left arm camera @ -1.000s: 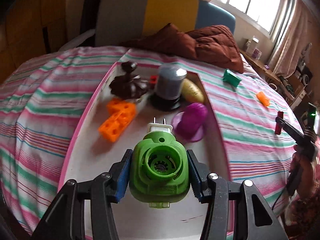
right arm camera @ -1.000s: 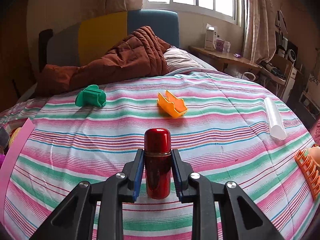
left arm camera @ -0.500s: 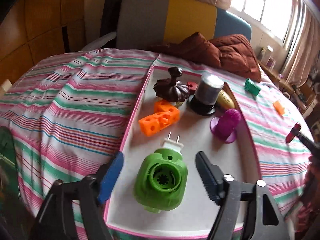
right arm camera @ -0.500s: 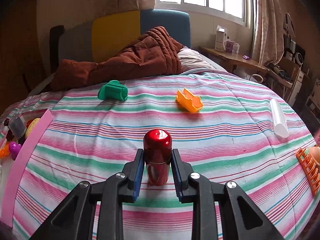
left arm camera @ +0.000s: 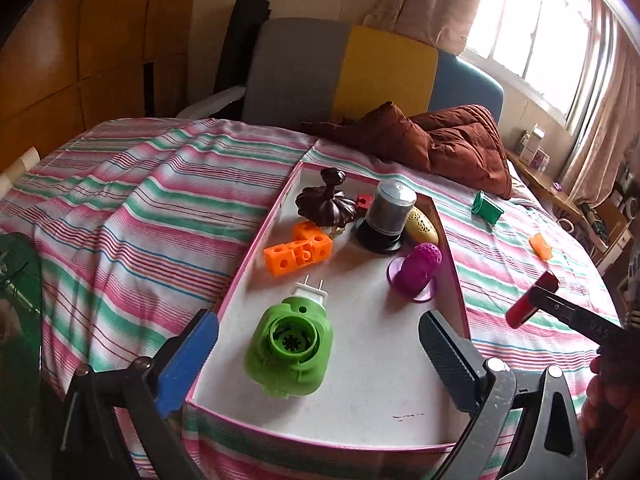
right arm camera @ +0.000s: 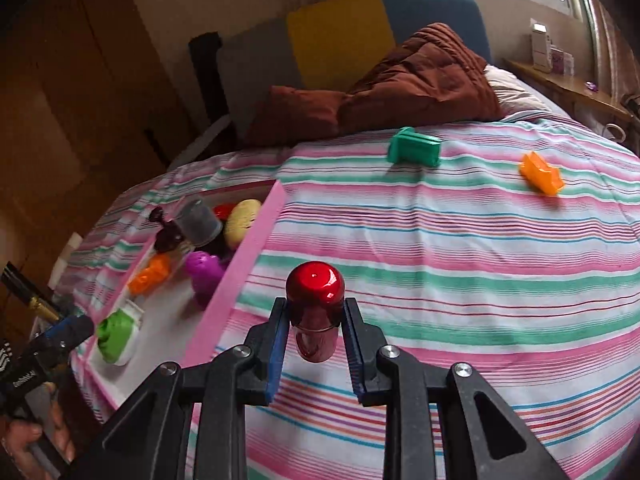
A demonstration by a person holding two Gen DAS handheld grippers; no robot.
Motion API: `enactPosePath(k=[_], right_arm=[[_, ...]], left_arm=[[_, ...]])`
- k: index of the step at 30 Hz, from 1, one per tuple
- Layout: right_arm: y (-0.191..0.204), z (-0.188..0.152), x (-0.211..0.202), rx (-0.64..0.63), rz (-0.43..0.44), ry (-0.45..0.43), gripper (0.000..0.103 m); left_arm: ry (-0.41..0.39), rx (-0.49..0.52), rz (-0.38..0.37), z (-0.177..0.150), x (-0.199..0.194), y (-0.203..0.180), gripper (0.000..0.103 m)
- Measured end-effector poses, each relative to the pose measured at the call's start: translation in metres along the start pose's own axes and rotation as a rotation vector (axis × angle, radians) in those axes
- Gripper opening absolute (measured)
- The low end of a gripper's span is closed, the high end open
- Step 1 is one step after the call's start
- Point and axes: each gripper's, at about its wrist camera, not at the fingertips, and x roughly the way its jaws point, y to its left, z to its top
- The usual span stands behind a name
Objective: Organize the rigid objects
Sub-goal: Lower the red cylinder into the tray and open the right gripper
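Seven items are found inside the pink-edged tray [left arm camera: 256, 258] on the striped bedspread [right arm camera: 460, 240]: a green plug-in device [left arm camera: 289, 347] near the front, orange blocks [left arm camera: 298, 249], a purple piece [left arm camera: 418, 269], a dark carved ornament [left arm camera: 326, 204], a grey canister [left arm camera: 387, 212], a yellow egg-shaped item [left arm camera: 422, 225] and a small red block [left arm camera: 364, 200]. The left gripper [left arm camera: 318, 348] is spread wide, nothing being held; the green device lies free between its fingers. The right gripper [right arm camera: 314, 330] is pinched on a red cylinder [right arm camera: 315, 304], carried above the bedspread just beside the tray. A green piece [right arm camera: 414, 146] and an orange piece [right arm camera: 541, 172] are noted outside, well apart from the tray. The work is judged well advanced, with these three pieces outstanding.
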Motion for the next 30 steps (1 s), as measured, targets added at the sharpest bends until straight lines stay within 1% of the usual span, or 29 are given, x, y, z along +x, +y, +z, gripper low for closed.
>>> enactPosePath(k=[4,7,9,12,18,22,27,30], right_arm=[[0.031,-0.001,0.008,-0.033,0.080,0.039,0.026],[0.055,-0.001,0.015,-0.074,0.112,0.059,0.026],[0.069,-0.001,0.020,-0.107,0.108,0.066,0.027],[0.086,0.000,0.028,-0.121,0.141,0.084,0.025],[0.124,0.004,0.039,-0.226,0.147,0.086,0.024],[0.125,0.011,0.038,-0.219,0.151,0.077,0.024],[0.115,0.010,0.040,-0.170,0.149,0.124,0.025],[0.120,0.003,0.040,-0.200,0.162,0.167,0.026]], left_arm=[[-0.010,0.001,0.013,-0.004,-0.006,0.001,0.101],[-0.025,-0.004,0.020,-0.005,-0.010,0.004,0.101],[-0.028,-0.015,0.028,-0.004,-0.012,0.008,0.101],[-0.028,-0.038,0.024,-0.003,-0.013,0.014,0.101],[-0.033,-0.071,0.033,-0.004,-0.016,0.025,0.101],[-0.032,-0.085,0.031,-0.006,-0.017,0.031,0.101],[-0.027,-0.107,0.023,-0.007,-0.015,0.035,0.101],[-0.048,-0.119,0.042,-0.005,-0.019,0.039,0.102]])
